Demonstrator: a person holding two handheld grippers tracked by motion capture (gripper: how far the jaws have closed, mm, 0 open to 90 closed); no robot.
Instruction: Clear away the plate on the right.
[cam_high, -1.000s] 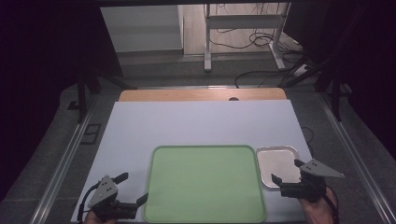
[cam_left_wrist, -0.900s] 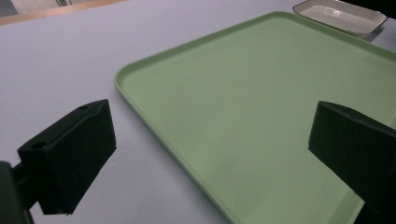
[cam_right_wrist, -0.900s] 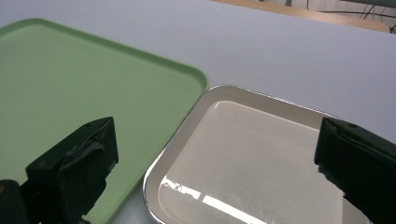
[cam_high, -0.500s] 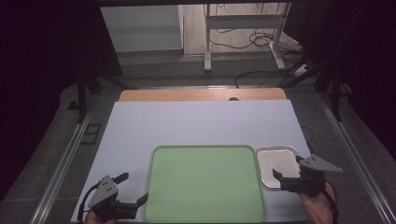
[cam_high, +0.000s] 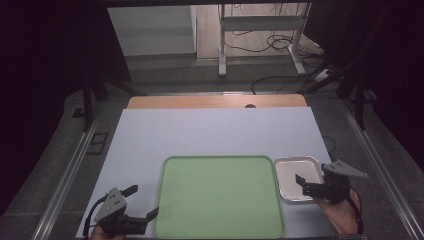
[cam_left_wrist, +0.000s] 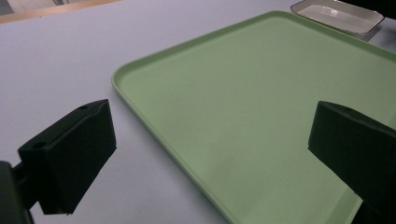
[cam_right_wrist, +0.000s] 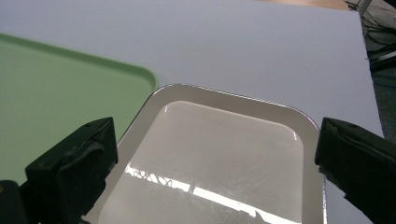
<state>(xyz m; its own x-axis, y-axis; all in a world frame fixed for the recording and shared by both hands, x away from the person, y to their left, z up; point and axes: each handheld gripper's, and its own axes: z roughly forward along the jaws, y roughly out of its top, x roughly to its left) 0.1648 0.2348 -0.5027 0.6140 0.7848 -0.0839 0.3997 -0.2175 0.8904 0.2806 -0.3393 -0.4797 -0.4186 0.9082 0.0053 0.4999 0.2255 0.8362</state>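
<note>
the right gripper (cam_high: 311, 185) hovers with jaws spread wide over the near edge of the metal tray (cam_high: 295, 175), which sits on the counter (cam_high: 215, 132) just beside the green tray (cam_high: 217, 195). the left gripper (cam_high: 137, 207) holds its jaws wide too, at the green tray's near left corner.

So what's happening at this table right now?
A person holds a two-jaw gripper in each hand over a pale table sheet. The right gripper hangs open above a small metal tray, which holds nothing. The left gripper is open too, its jaws straddling the near left edge of a bare green tray. Neither gripper grips anything; the two trays sit side by side.
</note>
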